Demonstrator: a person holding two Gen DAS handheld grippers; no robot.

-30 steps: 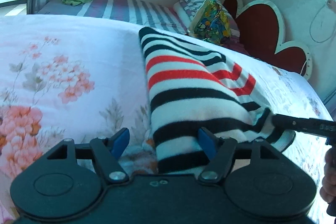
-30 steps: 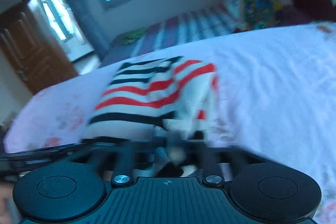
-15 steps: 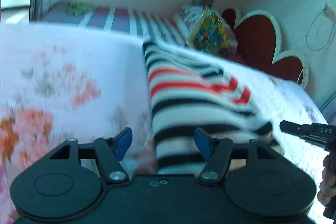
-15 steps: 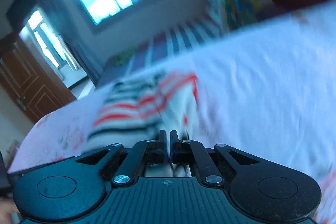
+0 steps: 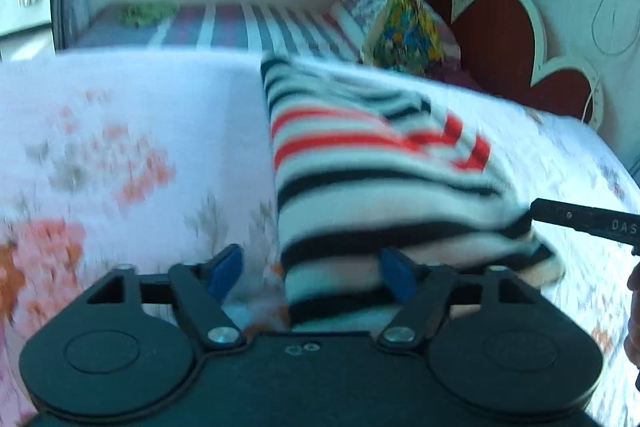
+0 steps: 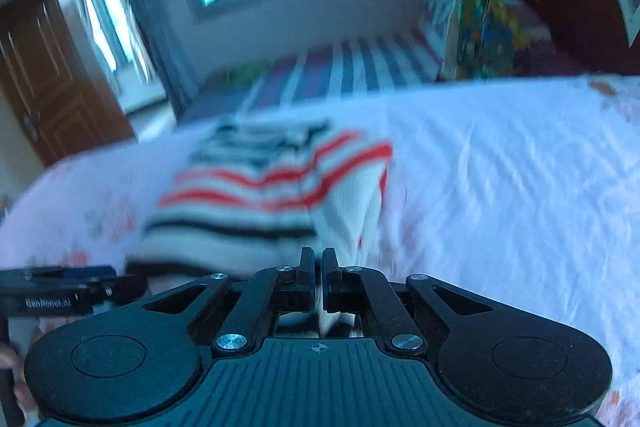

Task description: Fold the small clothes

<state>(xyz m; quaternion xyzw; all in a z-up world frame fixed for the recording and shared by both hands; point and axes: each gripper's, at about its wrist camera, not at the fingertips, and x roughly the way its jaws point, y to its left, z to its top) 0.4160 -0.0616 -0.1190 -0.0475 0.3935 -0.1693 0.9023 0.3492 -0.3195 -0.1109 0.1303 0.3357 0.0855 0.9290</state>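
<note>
I am pinching the near hem of the black, white and red striped knit garment (image 6: 276, 195) in my right tongs (image 6: 319, 279), pressed almost together on a sliver of cloth, while my left tongs (image 5: 310, 273) are spread wide, straddling the garment's near left edge without gripping it. The garment is lying on the white floral bedspread (image 5: 120, 131), its long axis running straight away from both tongs, so I judge the left tongs must clamp before lifting forward.
</note>
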